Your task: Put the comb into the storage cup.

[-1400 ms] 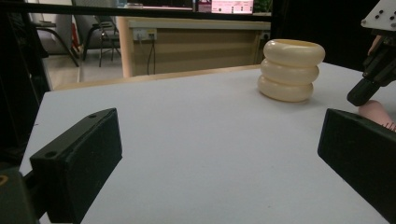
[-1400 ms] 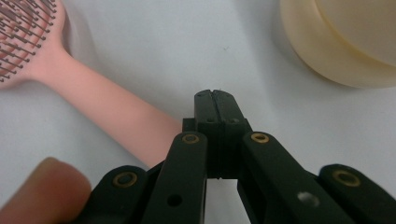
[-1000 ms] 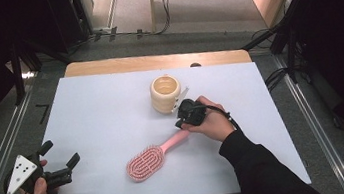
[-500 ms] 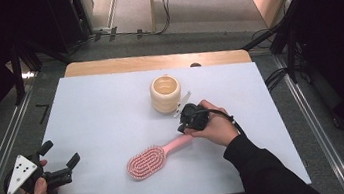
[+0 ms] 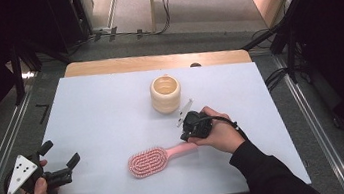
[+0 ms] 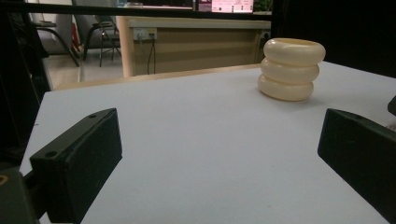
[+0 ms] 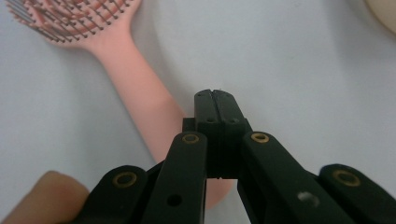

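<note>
A pink hairbrush lies bristles up on the white table, its handle pointing right. My right gripper hovers tip-down at the handle's end, jaws pressed together with nothing between them. In the right gripper view the shut right gripper sits just right of the hairbrush's handle, which runs under the gripper's body. A cream ribbed cup stands upright behind the hand. My left gripper rests at the near left corner, open and empty. The left gripper faces the cup across bare table.
A wooden strip borders the table's far edge. Dark floor, metal rails and cables surround the table on the left, right and far sides. Bare white surface stretches between the left gripper and the hairbrush.
My right gripper has shifted a little toward the near right, and the hairbrush's handle end has swung nearer with it. The left gripper has stayed put.
</note>
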Tool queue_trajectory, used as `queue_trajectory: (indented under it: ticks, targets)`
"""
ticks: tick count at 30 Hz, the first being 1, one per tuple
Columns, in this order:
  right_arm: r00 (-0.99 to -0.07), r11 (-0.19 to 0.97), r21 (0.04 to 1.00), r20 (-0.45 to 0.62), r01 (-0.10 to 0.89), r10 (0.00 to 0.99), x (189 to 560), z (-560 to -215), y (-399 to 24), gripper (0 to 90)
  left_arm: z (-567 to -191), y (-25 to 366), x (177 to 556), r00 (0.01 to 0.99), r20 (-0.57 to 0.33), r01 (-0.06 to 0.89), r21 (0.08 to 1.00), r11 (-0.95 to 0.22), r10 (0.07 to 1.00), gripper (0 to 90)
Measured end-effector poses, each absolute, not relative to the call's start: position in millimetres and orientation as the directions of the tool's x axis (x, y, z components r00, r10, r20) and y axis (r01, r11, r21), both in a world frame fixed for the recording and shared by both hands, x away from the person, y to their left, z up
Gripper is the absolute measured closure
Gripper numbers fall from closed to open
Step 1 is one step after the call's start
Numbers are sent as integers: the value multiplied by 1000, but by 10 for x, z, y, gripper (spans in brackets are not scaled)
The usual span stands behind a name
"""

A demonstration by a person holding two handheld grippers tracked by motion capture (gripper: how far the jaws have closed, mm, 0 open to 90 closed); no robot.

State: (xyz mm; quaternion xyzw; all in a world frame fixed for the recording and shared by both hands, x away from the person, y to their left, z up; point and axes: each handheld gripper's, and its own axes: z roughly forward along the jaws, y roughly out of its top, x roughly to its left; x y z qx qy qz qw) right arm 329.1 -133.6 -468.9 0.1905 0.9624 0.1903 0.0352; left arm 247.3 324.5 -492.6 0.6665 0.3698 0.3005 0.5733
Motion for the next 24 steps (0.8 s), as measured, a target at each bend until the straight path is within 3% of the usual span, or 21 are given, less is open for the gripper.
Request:
queue_trajectory:
  ticks: [24]
  targets:
    - [-953,904,307,34,297,301,2924,-4677,-1356,879,-4926,3243,2471,544,-22,150,986,-71,839,3]
